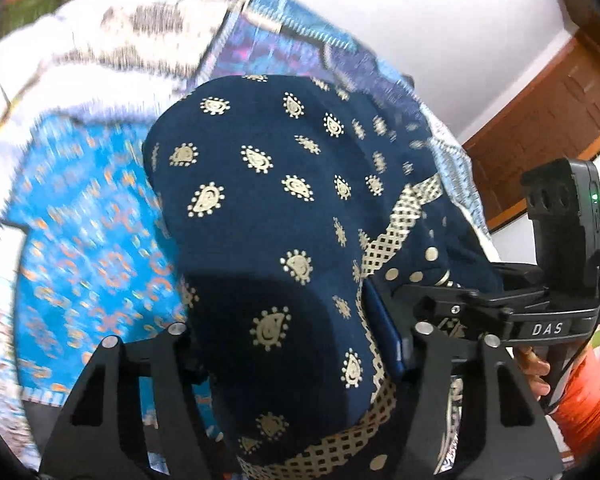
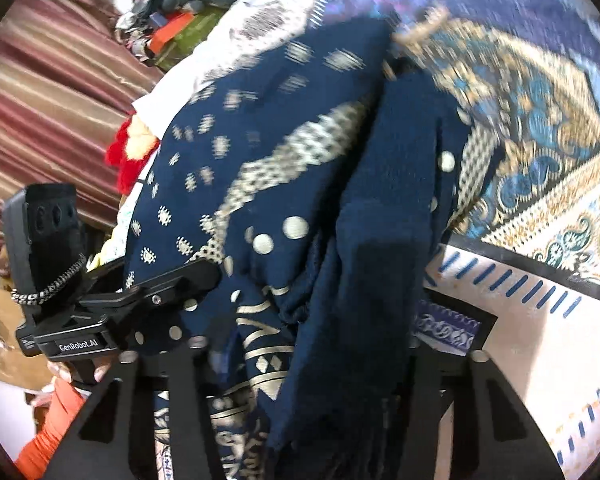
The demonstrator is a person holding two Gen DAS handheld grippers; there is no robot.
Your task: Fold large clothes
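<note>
A navy garment [image 1: 260, 168] with gold paisley print and a gold lattice border is bunched up over a bed. In the left wrist view it fills the gap of my left gripper [image 1: 296, 344], and the blue pad [image 1: 388, 332] presses into the fold. My right gripper [image 1: 432, 300] clamps the garment's edge just to the right. In the right wrist view the same garment [image 2: 284, 128] hangs in thick folds through my right gripper [image 2: 312, 344], whose fingers close on it. My left gripper [image 2: 188, 280] bites the cloth at the left.
A patterned blue and white bedspread [image 1: 80, 220] [image 2: 540, 140] lies under the garment. A wooden door [image 1: 548, 112] stands at the right. A striped curtain [image 2: 40, 100] and a heap of other clothes [image 2: 172, 24] lie beyond the bed. An orange sleeve [image 2: 56, 412] shows low.
</note>
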